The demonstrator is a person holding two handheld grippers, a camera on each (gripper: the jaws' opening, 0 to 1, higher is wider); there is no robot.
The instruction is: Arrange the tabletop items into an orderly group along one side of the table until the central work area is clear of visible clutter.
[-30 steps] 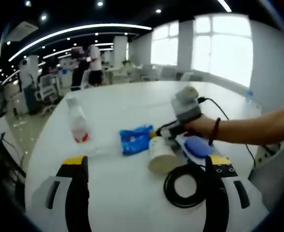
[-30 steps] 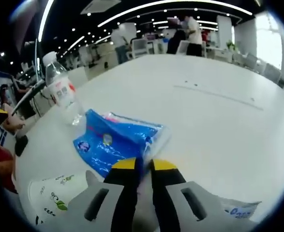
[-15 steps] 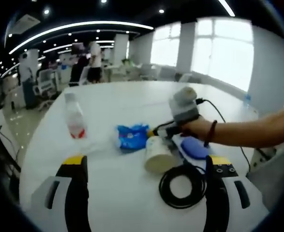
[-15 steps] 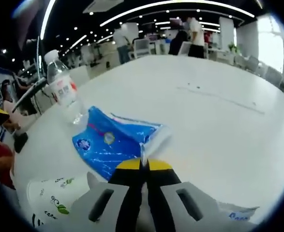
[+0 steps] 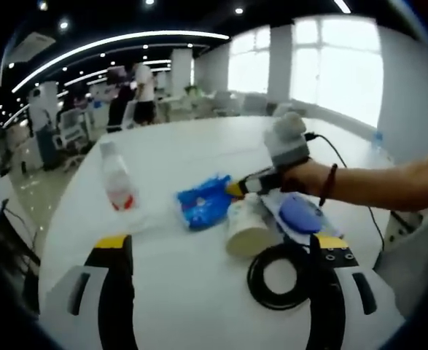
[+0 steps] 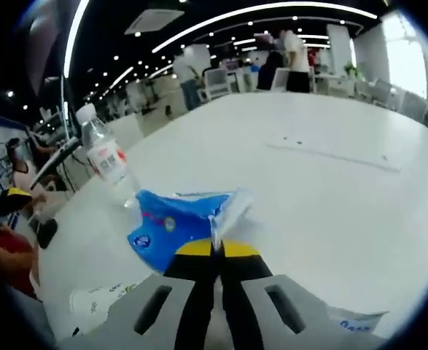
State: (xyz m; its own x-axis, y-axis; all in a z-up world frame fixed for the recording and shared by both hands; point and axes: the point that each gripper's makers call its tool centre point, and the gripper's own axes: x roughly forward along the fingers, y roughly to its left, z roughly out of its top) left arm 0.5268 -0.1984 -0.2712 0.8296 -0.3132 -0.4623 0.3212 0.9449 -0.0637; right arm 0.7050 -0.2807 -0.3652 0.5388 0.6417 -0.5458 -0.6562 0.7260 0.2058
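In the left gripper view, going from 9 o'clock across, a clear water bottle [image 5: 118, 184] with a red label stands upright on the white table [image 5: 192, 292], near its far-left edge. Just right of it lies the blue tissue packet [image 5: 203, 203], then a white paper cup [image 5: 248, 227] on its side at about centre, a black cable coil [image 5: 285, 273] toward 5 o'clock, and a round blue object [image 5: 300, 216] on a flat white wrapper at 3 o'clock. The left gripper [image 5: 221, 251] hangs low with its jaws wide apart, holding nothing.

The right gripper [image 6: 215, 251] comes in from 3 o'clock, its jaws pressed together on the clear edge of the tissue packet, whose near corner looks raised off the table.

The grip is only on thin film, so the move calls for a low, slow carry toward the bottle side, setting the packet down flat beside the bottle without nudging it over. Keeping the swing clear of the cup, which could roll, seems wise.
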